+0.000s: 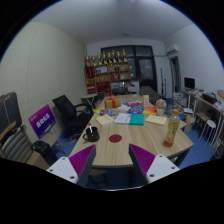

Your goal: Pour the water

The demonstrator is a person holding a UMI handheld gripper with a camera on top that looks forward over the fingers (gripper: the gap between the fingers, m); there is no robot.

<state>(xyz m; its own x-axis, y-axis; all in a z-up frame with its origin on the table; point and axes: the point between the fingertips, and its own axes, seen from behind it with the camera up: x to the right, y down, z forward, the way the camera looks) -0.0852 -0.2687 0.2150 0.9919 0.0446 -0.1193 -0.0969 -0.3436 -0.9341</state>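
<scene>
Tool (pixel 112 160) held high and well back from the desk (pixel 120 140); its two fingers stand apart with nothing between them, pink pads facing inward. Left of the tool: a purple sign (pixel 42 121) on a stand and a black office chair (pixel 70 112), both beside the desk's left edge. Ahead of the left finger, near the desk's near-left corner, a small dark object (pixel 91 133), too small to identify. Beyond the fingers, mid-desk: scattered papers and coloured items (pixel 130 110), not separable. Ahead and right of the right finger: a tall bottle-like container with amber contents (pixel 172 128), standing upright near the desk's right edge; judged the likely vessel for the pour, though no receiving cup can be made out. Far right: more furniture and a monitor (pixel 189 85). Step in hand is judged to be the approach, pour not begun. To do it well: advance right and down, keep fingers wide, centre the container between the pads, grip mid-body, avoid nudging it toward the near edge. Open room lies over the bare near part of the desk; clutter mid-desk should be skirted.
</scene>
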